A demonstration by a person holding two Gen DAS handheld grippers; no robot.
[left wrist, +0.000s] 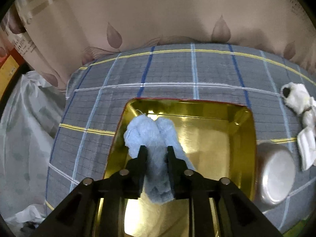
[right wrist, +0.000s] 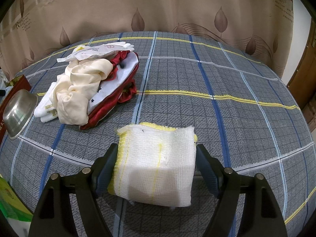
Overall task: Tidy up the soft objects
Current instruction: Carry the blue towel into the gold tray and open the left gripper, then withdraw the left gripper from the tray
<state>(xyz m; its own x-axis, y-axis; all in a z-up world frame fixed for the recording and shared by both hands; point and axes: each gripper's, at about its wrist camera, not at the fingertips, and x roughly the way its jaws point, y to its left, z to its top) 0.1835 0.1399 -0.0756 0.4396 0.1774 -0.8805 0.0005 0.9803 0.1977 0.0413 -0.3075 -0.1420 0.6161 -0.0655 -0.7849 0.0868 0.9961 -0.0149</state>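
Note:
My left gripper [left wrist: 157, 148] hangs over a gold-lined tin box [left wrist: 217, 138] with a red rim. A fluffy light-blue cloth [left wrist: 150, 130] lies between its black fingers and spills onto the box floor; the jaws stand slightly apart and do not squeeze it. In the right wrist view my right gripper [right wrist: 157, 147] is shut on a folded white gauze cloth with yellow edges [right wrist: 156, 164], one pad against each side, just above the plaid bedspread [right wrist: 237, 118]. A pile of soft things [right wrist: 79, 90], cream fabric on a red-and-white pouch, lies at the far left.
A steel bowl [left wrist: 276, 177] leans against the box's right side, seen also in the right wrist view as the bowl [right wrist: 17, 112]. White cloths [left wrist: 300, 102] lie beyond it. A curtain [right wrist: 158, 9] closes the back. Plastic sheeting [left wrist: 23, 128] lies left; a green packet [right wrist: 9, 203] sits near left.

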